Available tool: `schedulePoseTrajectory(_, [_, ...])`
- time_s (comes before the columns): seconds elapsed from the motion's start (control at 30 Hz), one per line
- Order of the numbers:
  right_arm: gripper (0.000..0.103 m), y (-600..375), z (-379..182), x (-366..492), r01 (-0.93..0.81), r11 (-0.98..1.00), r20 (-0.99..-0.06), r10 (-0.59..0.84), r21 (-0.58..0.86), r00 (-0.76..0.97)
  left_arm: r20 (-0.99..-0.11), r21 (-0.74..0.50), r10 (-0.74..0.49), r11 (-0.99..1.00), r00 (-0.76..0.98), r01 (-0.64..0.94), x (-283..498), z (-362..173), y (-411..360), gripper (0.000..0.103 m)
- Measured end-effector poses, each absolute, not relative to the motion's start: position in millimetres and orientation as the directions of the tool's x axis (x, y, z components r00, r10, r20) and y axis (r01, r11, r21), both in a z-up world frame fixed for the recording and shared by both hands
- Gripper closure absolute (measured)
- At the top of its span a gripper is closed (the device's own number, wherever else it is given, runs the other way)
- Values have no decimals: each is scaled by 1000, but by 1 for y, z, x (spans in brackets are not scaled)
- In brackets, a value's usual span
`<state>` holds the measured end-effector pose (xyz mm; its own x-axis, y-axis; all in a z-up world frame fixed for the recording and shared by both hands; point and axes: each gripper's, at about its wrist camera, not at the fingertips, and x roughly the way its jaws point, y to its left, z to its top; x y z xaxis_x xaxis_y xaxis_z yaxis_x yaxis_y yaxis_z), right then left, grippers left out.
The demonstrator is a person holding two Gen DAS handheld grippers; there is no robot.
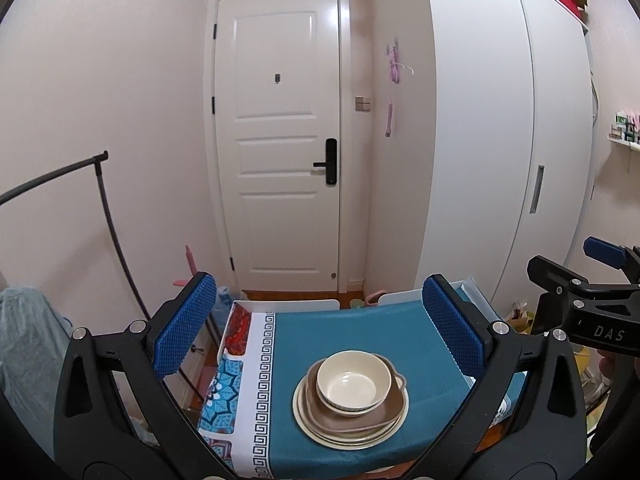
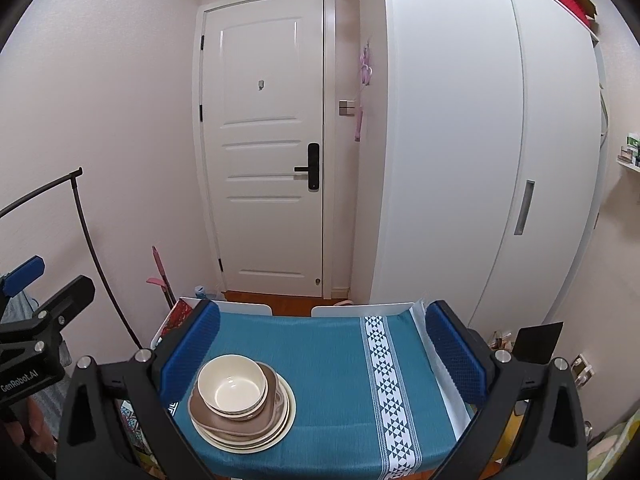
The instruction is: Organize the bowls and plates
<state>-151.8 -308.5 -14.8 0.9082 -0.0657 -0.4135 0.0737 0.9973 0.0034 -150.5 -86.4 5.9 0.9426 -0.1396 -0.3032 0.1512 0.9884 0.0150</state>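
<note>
Bowl (image 1: 353, 382) tops stacked plates (image 1: 351, 420) between the wide-apart left claw (image 1: 320, 326); right claw (image 2: 323, 346) gapes empty above teal-clothed surface (image 2: 332, 364) facing a white door (image 2: 264, 140).

Black hand-held gripper (image 1: 320, 332) frames, silver screws, blue textured pads (image 1: 186, 324), white lettering.

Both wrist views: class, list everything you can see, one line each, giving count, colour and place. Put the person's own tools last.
Bowl: one, cream, top of the stack.
Handled dish: one, brown, squarish, under the bowl.
Plates: at least two, cream, bottom of the stack.
Tablecloth: one, teal with patterned white bands, covering the table.
Door: one, white, black handle, far wall.
Wardrobe: one, white, right side.
Garment rail: one, black, left.
Left gripper: blue pads, open, above the stack.
Right gripper: blue pads, open, empty.
</note>
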Motion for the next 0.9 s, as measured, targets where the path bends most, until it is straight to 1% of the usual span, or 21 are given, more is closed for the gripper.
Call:
schedulePoseTrajectory(0.47, [1, -312, -14, -151, 88, 996, -418, -79, 3, 905, -288, 25, -142, 987, 947, 156, -151, 7, -92, 0])
schedulePoseTrajectory(0.67, [1, -312, -15, -150, 87, 996, -420, -76, 6, 904, -254, 42, -115, 991, 960, 130, -155, 6, -93, 0])
schedulePoseTrajectory(0.9, [1, -311, -18, -143, 88, 996, -431, -75, 10, 899, -252, 37, -100, 993, 962, 113, -148, 3, -91, 0])
